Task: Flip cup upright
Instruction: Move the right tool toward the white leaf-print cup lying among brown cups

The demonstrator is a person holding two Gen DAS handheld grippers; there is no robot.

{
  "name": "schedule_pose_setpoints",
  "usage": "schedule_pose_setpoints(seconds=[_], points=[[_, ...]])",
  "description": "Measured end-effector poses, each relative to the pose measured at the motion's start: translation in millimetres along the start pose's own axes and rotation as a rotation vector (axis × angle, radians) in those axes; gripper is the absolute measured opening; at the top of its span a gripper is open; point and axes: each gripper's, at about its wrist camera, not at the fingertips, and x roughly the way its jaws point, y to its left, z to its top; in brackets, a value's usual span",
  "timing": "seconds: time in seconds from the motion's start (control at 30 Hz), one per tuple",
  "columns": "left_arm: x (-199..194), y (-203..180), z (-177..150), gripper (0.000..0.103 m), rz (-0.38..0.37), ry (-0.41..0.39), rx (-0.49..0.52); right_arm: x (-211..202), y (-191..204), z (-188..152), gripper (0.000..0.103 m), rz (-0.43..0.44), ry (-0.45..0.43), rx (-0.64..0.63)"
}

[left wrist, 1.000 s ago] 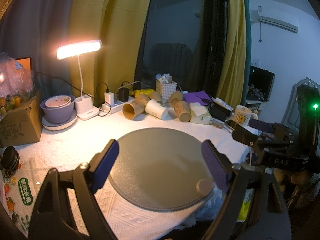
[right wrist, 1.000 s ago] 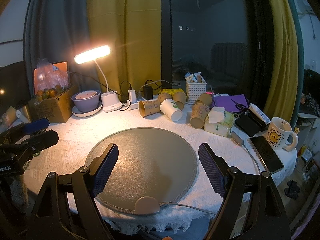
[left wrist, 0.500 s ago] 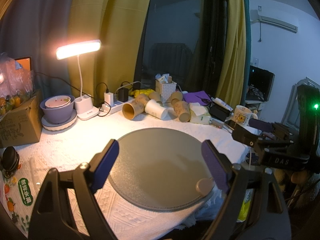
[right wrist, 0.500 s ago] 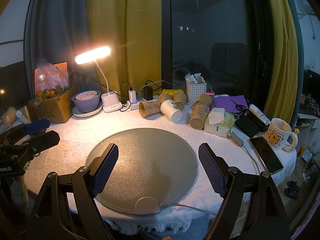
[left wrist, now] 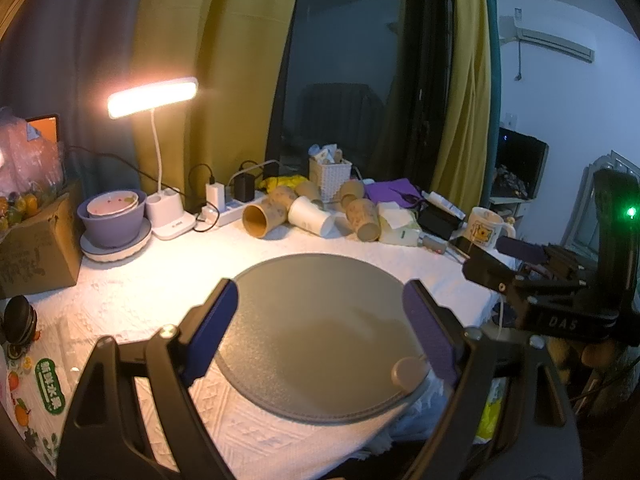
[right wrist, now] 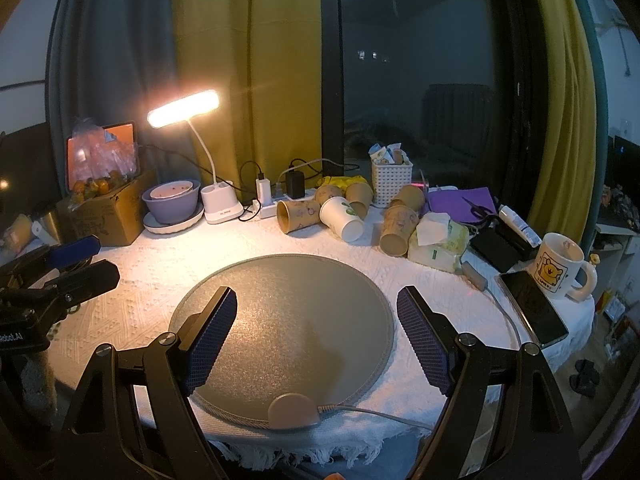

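Note:
Several paper cups lie on their sides at the back of the table: a brown cup (right wrist: 295,215) with its mouth facing left, a white cup (right wrist: 341,218) beside it, and another brown cup (right wrist: 396,229) to the right. They also show in the left wrist view, the brown cup (left wrist: 265,217) and the white cup (left wrist: 310,216). My left gripper (left wrist: 320,332) is open and empty above the round grey mat (left wrist: 320,320). My right gripper (right wrist: 316,336) is open and empty above the same mat (right wrist: 288,320). Both are well short of the cups.
A lit desk lamp (right wrist: 184,109), a purple bowl on a plate (right wrist: 172,200), a power strip with chargers (right wrist: 272,200) and a white basket (right wrist: 391,178) stand at the back. A tissue pack (right wrist: 440,240), phone (right wrist: 534,306) and bear mug (right wrist: 560,266) sit right. A cardboard box (right wrist: 108,216) stands left.

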Motion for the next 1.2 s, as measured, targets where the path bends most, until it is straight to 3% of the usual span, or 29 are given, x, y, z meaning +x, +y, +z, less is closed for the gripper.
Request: schedule_pose_setpoints(seconds=[0.53,1.2], points=[[69.8,-6.0,-4.1,0.085,-0.025,0.139,0.026,52.8,-35.3,-5.8,0.085,-0.022,0.083,0.021],[191.2,-6.9,38.0,0.085,-0.032,0.26,0.013,141.1,-99.6,25.8,0.085,-0.027,0.127,0.08]])
